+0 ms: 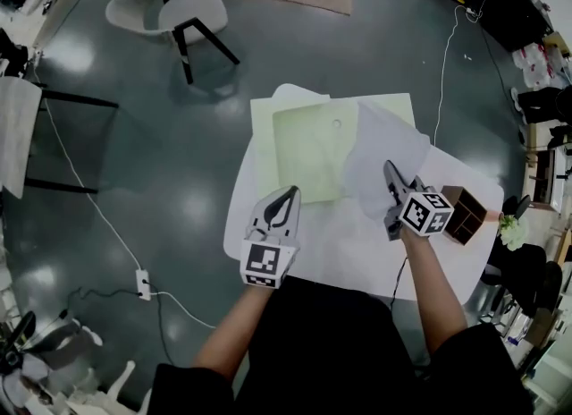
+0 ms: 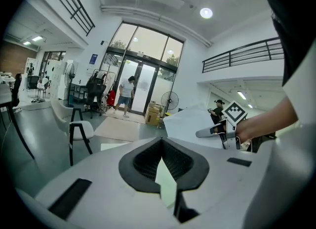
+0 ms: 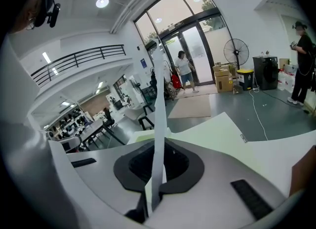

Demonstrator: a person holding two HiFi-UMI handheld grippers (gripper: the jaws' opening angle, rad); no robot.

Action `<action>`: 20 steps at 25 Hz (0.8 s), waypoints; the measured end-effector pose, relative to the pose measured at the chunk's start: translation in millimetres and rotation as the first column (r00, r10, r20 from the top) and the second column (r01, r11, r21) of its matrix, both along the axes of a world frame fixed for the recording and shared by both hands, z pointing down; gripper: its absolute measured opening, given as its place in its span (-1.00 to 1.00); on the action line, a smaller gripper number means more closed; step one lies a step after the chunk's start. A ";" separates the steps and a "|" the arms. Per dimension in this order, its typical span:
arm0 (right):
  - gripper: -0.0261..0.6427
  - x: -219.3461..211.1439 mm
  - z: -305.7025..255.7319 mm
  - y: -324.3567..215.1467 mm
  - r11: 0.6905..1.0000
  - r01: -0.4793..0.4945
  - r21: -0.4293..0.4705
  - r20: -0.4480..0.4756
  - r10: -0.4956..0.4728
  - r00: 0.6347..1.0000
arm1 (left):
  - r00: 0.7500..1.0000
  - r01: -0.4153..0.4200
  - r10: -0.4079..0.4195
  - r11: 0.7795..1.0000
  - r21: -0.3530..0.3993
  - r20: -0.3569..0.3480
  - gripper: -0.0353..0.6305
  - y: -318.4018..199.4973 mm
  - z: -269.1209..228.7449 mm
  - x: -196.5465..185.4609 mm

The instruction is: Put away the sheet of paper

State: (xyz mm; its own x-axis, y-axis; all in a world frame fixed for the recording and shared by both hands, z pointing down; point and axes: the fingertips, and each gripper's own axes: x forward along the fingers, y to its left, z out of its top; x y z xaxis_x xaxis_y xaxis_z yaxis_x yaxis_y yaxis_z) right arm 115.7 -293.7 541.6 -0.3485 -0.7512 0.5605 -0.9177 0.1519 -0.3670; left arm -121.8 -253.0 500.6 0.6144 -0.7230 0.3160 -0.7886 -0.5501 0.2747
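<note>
Edgewise, sheet of paper (image 3: pixel 159 99) tight in right tool (image 1: pixel 390 170), above table (image 1: pixel 357 257)

I've open tabletop (image 1: pixel 344 257) along the near edge; the raised sheet of paper (image 1: pixel 386 149) screens the middle, a brown box (image 1: pixel 465 214) crowds the right.

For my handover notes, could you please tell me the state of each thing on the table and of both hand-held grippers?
sheet of paper: raised off the table, held at its near edge.
folder: lying on the table.
left hand-held gripper: shut on the folder's near corner.
right hand-held gripper: shut on the sheet of paper.
wooden box: standing on the table.
</note>
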 end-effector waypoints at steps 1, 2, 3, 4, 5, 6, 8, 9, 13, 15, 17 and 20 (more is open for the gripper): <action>-0.93 -1.2 3.4 -1.9 1.000 -0.004 -0.008 0.003 0.004 1.000 | 1.000 -0.005 0.005 1.000 -0.004 -0.003 -0.89 -3.0 2.6 0.1; -0.93 -1.8 6.8 -3.9 1.000 -0.011 -0.017 0.008 0.011 1.000 | 1.000 -0.010 0.010 1.000 -0.010 -0.008 -0.88 -5.6 5.5 0.3; -0.93 -1.9 9.9 -6.1 0.999 -0.021 -0.026 0.017 0.021 1.000 | 1.000 -0.014 0.013 1.000 -0.016 -0.014 -0.89 -7.7 8.0 0.5; -0.93 -2.2 12.6 -8.4 0.999 -0.030 -0.035 0.027 0.031 0.999 | 1.000 -0.018 0.017 1.000 -0.018 -0.022 -0.88 -9.7 9.6 0.7; -0.93 -3.1 15.0 -10.8 0.998 -0.036 -0.044 0.036 0.038 0.999 | 0.999 -0.021 0.021 1.000 -0.018 -0.029 -0.89 -11.6 10.3 0.7; -0.93 -4.7 17.5 -13.1 0.998 -0.038 -0.052 0.043 0.040 0.998 | 0.999 -0.025 0.024 1.000 -0.018 -0.035 -0.88 -13.4 10.6 0.6; -0.93 -8.5 24.2 -16.5 0.997 -0.028 -0.072 0.046 0.032 0.998 | 0.999 -0.031 0.030 0.999 -0.023 -0.042 -0.89 -16.2 12.8 0.1; -0.93 -10.0 28.4 -17.8 0.996 -0.019 -0.085 0.045 0.023 0.999 | 0.998 -0.036 0.034 0.999 -0.027 -0.044 -0.88 -17.4 14.4 0.1; -0.93 -11.0 45.3 -22.8 0.990 0.031 -0.136 0.031 -0.027 0.999 | 0.997 -0.072 0.071 0.997 -0.017 -0.033 -0.88 -22.7 17.4 5.5; -0.93 -9.0 53.2 -24.2 0.987 0.047 -0.154 0.026 -0.044 0.999 | 0.997 -0.076 0.076 0.997 -0.017 -0.035 -0.88 -24.0 18.4 8.5; -0.93 -6.6 61.8 -25.4 0.984 0.057 -0.168 0.031 -0.053 0.998 | 0.997 -0.073 0.072 0.997 -0.022 -0.033 -0.88 -24.8 20.1 10.1; -0.92 -3.6 76.2 -26.8 0.978 0.077 -0.192 0.037 -0.071 0.997 | 0.997 -0.070 0.069 0.997 -0.028 -0.023 -0.88 -25.0 23.2 14.4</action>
